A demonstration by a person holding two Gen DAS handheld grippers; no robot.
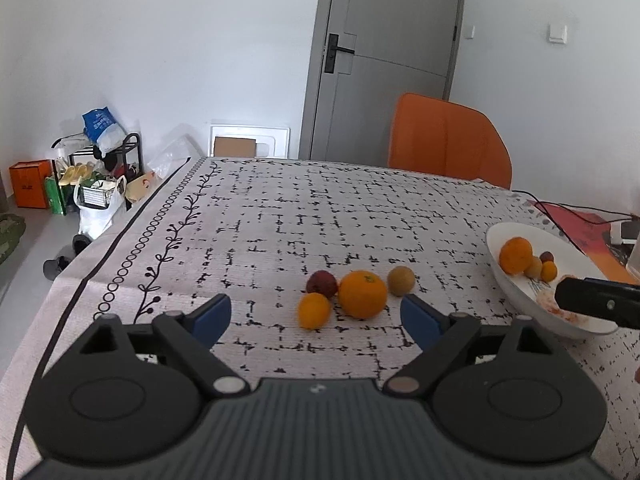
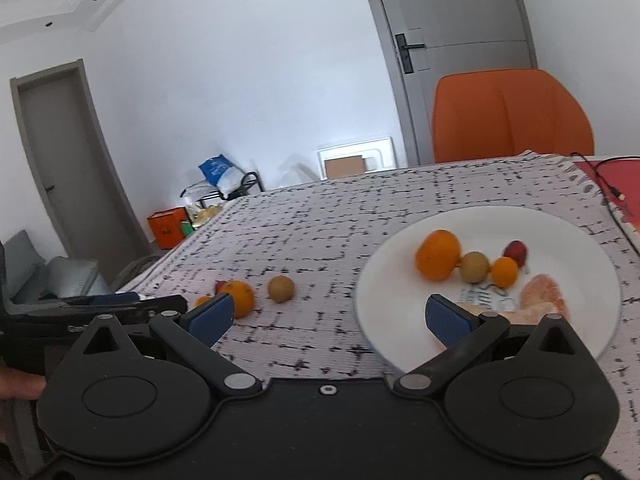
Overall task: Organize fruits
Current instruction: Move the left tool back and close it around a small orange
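My left gripper [image 1: 316, 314] hangs low over the patterned tablecloth [image 1: 280, 216] with its blue pads spread wide and nothing between them, aimed at four loose fruits lying just ahead: a big orange [image 1: 362, 294], a small orange fruit [image 1: 314, 311] touching its near left side, a dark red fruit [image 1: 321, 283] tucked behind those two, and a brownish-green round fruit [image 1: 401, 280] just to the right, apart from the rest. My right gripper [image 2: 328, 316] is also fully spread and empty, hovering at the near rim of the white plate [image 2: 400, 240], which already carries an orange, a brownish fruit, a small orange one, a red one and some peeled pink segments [image 2: 544, 296]. I judge the sorting about half done. The risk on the left is the crowding: if I close on the big orange, one pad may shove the small orange fruit or the red one, and round fruit rolls easily on cloth, perhaps toward the table's left edge. Closing off-centre could squirt the orange out of the pads. On the right, my lower finger sits near the soft segments; dipping could crush them, or press on the rim and tip the plate. My two grippers are also near each other, so a careless crossing could knock them together.
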